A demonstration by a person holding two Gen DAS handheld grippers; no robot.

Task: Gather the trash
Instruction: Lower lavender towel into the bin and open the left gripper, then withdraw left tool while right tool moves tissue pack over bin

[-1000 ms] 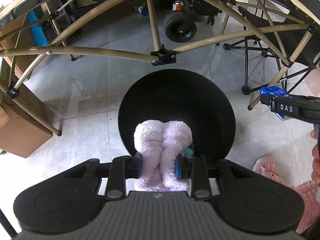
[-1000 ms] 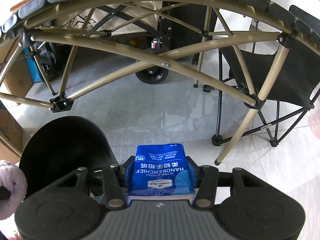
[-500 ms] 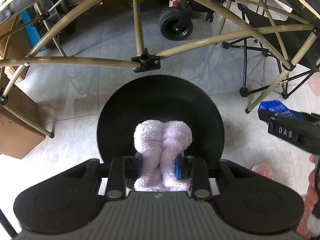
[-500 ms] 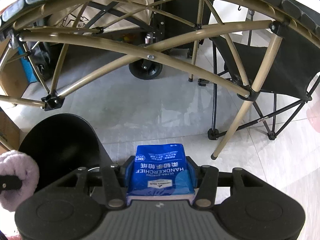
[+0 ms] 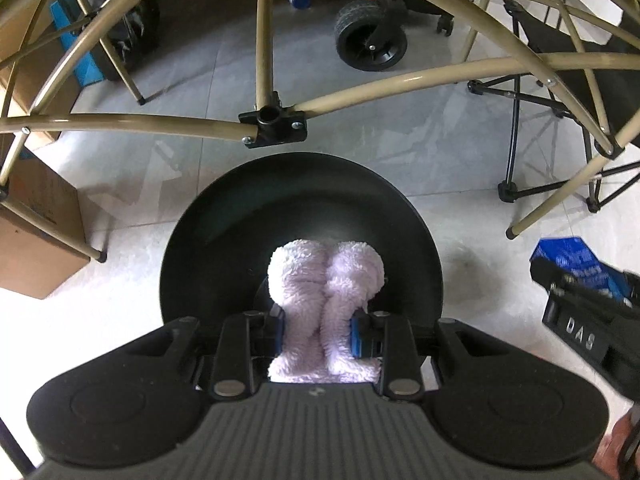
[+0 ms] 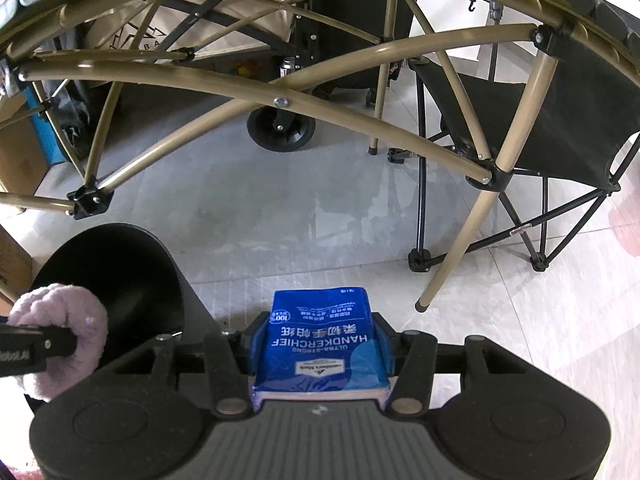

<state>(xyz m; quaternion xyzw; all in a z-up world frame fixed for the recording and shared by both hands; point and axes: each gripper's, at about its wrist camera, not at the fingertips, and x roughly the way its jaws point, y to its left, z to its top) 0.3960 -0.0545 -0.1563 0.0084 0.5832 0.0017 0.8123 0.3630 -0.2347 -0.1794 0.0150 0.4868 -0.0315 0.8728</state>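
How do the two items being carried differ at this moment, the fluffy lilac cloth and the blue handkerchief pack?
The lilac cloth is soft, fuzzy and bunched into folds; the handkerchief pack is a flat, smooth, printed blue packet. The cloth, in the left gripper, hangs directly over the black bin; the pack, in the right gripper, is over bare floor beside the bin. Both are clamped between gripper pads.

we can read "ultra-strong handkerchief" and "100%" on the blue tissue pack (image 6: 322,344), upside down, with chinese characters beside it. the right gripper (image 5: 582,334) has "das" on its side. the pack's smaller print is too tiny.
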